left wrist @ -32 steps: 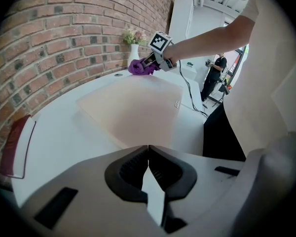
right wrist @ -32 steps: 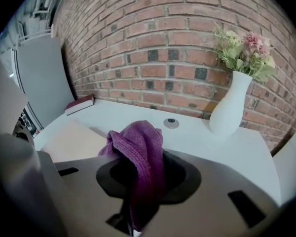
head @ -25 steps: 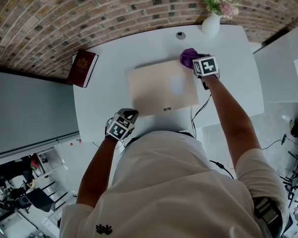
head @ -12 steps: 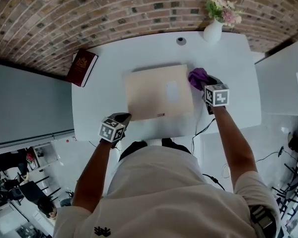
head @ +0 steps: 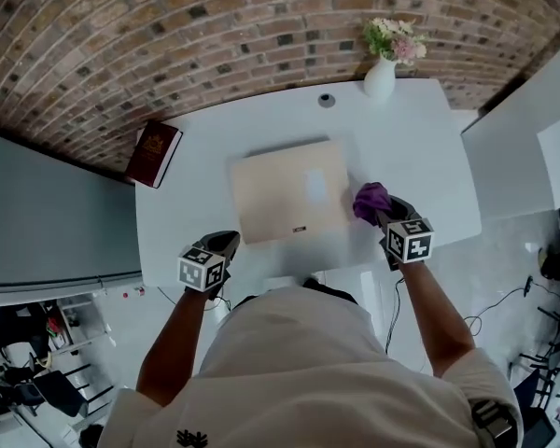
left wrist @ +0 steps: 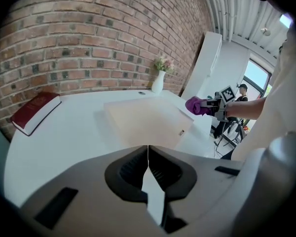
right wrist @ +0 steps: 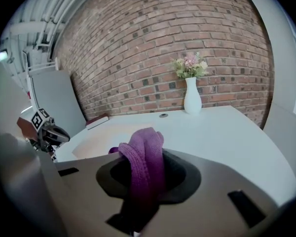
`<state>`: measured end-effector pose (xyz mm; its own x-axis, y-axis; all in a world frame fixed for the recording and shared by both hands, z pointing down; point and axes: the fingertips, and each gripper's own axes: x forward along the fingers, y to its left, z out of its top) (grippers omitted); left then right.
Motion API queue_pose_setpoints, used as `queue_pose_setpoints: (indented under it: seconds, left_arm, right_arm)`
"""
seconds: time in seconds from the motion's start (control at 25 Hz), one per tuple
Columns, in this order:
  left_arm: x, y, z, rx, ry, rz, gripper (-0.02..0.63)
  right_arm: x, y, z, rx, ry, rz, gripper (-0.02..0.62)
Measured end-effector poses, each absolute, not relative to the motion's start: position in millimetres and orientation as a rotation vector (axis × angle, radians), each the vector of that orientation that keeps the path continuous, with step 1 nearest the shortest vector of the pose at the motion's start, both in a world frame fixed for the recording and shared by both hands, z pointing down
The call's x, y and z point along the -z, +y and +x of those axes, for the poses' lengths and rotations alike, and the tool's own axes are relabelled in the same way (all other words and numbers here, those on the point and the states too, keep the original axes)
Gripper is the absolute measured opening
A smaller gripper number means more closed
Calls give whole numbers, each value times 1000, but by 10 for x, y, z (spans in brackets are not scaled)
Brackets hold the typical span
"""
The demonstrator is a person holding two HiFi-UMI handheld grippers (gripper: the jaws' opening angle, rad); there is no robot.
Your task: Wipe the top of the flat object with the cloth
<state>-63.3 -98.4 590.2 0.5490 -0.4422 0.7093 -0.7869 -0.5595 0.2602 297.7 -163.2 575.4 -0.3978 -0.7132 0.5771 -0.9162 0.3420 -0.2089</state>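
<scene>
A flat beige laptop-like slab (head: 287, 192) lies closed in the middle of the white table (head: 420, 138); the left gripper view shows the same slab (left wrist: 143, 121). My right gripper (head: 381, 211) is shut on a purple cloth (head: 370, 201), held just off the slab's right front corner, near the table's front edge. In the right gripper view the cloth (right wrist: 144, 158) bunches up out of the jaws. My left gripper (head: 219, 247) hangs at the table's front left edge with its jaws shut and nothing between them.
A dark red book (head: 154, 153) lies at the table's left edge. A white vase with flowers (head: 381, 75) stands at the back right, a small round cable port (head: 327, 100) beside it. A brick wall runs behind. Cables hang below the front edge.
My right gripper has drawn the purple cloth from the slab's far right corner back along its right side to the near corner. The left gripper has stayed near the front left edge.
</scene>
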Motion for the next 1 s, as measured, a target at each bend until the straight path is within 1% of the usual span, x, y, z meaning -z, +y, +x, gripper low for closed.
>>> queue_pose_setpoints:
  seconds: [0.12, 0.4, 0.64, 1.0]
  left_arm:
    - [-5732, -919, -660, -749, -979, 2272, 25]
    - [-5297, -483, -865, -618, -919, 2355, 25]
    - [-4991, 83, -1154, -590, -853, 2429, 25]
    - [-4726, 689, -1454, -545, -779, 2536, 25]
  right_arm:
    - [-5611, -1382, 2773, -694, -2249, 1409, 120]
    - [-5260, -706, 2018, -546, -2318, 1338, 120]
    - [-5048, -157, 1417, -494, -2325, 1305, 120]
    - [-4900, 568, 807, -454, -2319, 1317, 120]
